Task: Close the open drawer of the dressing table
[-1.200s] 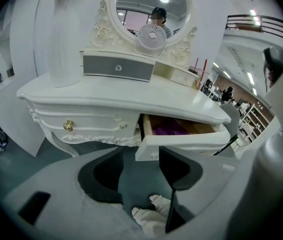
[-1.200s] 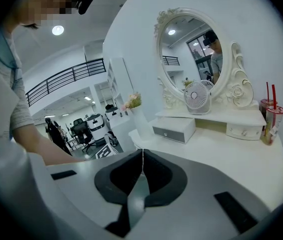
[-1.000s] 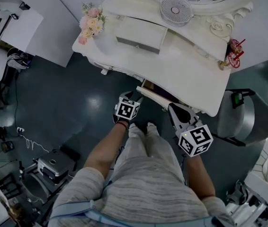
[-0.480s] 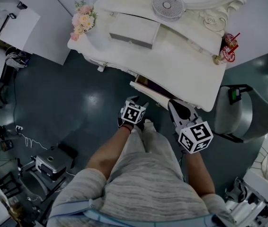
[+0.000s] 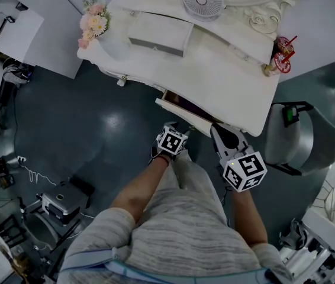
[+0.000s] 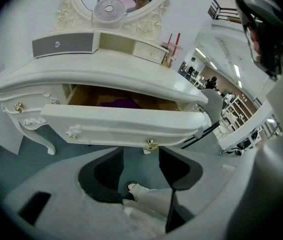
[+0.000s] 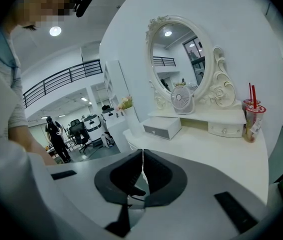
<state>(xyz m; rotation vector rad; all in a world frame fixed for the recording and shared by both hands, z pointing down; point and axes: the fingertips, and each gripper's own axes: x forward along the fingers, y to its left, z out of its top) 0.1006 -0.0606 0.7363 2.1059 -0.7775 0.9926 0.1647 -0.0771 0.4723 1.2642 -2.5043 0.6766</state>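
plainly found the white curved-front drawer (image 6: 126, 126) of the white carved dressing table (image 5: 226, 81) pulled out beneath the tabletop's front edge, not shut. saw inside it bare tan wooden walls and floor, and one dark purple item (image 6: 117, 104) lying toward the back; could not tell what kind of item. noted a small gold knob (image 6: 151, 145) at the lower edge of the drawer front, right of centre. found the left gripper (image 6: 140, 156) low in front of that drawer front, jaws spread wide with nothing between them, the knob just above the gap and apart from both pads. found the right gripper (image 7: 142, 159) raised over the tabletop, jaws pressed together on nothing. saw at the tabletop's back left a small white box with a grey pull-out front (image 7: 160, 127), shut, contents hidden. made out next to it an open, empty-looking cubby, then a small white drawer (image 7: 225, 129), also shut, below the oval mirror (image 7: 179, 54). spotted a round white desk fan (image 7: 182, 99) before the mirror, a clear plastic cup with red straws (image 7: 253, 119) at the right end, contents unclear, and a bunch of pink and cream flowers (image 5: 92, 21) at the left end.
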